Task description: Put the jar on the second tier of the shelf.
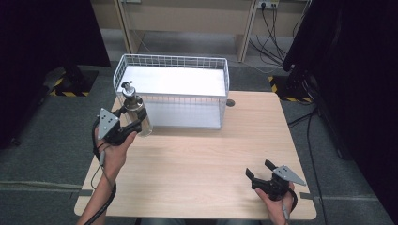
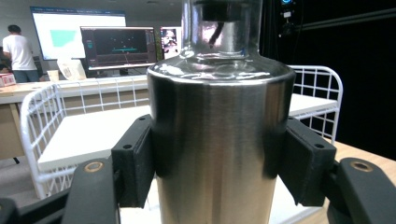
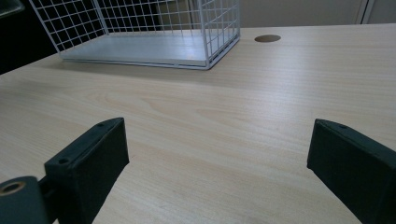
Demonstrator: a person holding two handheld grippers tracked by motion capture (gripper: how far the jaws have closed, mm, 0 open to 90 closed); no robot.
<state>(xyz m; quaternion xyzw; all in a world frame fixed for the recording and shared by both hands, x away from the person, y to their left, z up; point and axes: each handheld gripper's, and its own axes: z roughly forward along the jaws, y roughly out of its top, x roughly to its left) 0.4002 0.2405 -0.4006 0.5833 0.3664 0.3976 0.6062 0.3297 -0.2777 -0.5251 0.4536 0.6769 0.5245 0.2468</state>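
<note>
A steel pump bottle [image 1: 136, 108] with a black pump head stands upright at the table's back left, just in front of the white wire basket [image 1: 171, 63]. My left gripper [image 1: 133, 118] is shut on the bottle's body; in the left gripper view both pads [image 2: 135, 161] press the steel bottle [image 2: 217, 149] from either side. Near the front right edge of the table, my right gripper [image 1: 259, 169] is open, held just over the wood. Its two jaws stand wide apart in the right gripper view, with bare table between them.
The wire basket [image 3: 140, 28] has a flat white floor and sits at the table's back edge. A round cable hole [image 1: 230, 102] lies to its right. The light wooden table [image 1: 206, 154] spreads between both grippers. Dark curtains and stands flank the table.
</note>
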